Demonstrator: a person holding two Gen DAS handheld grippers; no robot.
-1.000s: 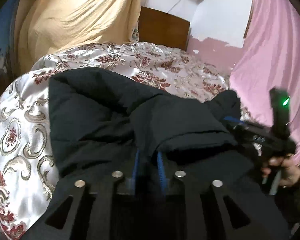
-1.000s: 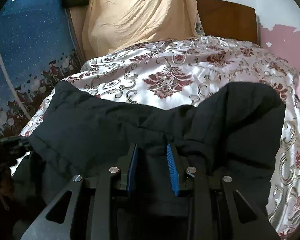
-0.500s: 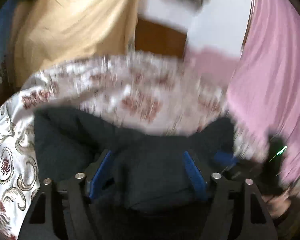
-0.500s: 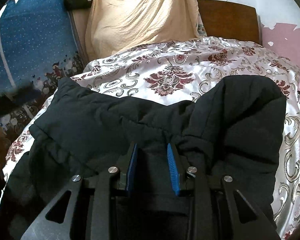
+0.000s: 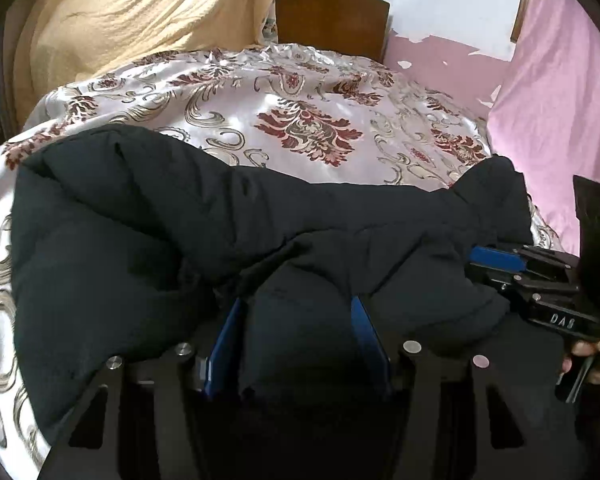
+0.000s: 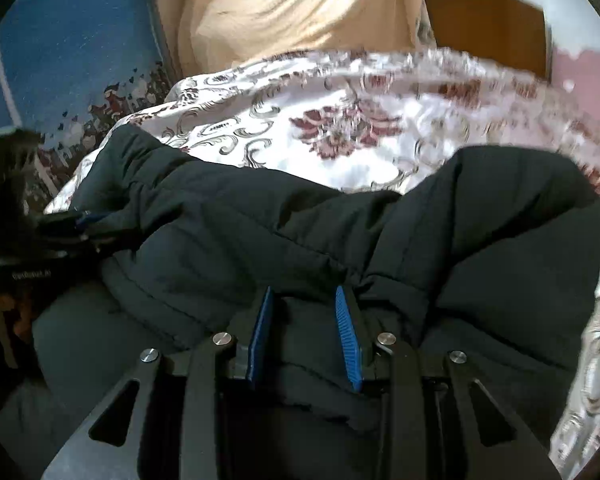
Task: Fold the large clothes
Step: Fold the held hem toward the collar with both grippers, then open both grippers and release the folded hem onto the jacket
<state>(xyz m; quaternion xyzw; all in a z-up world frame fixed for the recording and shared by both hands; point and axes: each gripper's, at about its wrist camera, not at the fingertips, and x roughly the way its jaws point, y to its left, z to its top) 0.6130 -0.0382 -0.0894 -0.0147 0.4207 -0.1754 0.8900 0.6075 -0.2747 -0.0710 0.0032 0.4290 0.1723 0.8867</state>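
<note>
Pinching black jacket (image 6: pixel 380 232), right gripper (image 6: pixel 306 300) half-closed; left gripper (image 5: pixel 298 312) wider, straddling fabric.

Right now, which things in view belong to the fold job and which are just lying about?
In the job:
- black padded jacket
- left claw, jaws apart around a jacket fold
- right claw, shut on jacket fabric
- floral bedspread, the folding surface

Just there:
- tan cloth
- wooden headboard
- pink curtain
- blue patterned cloth
</note>
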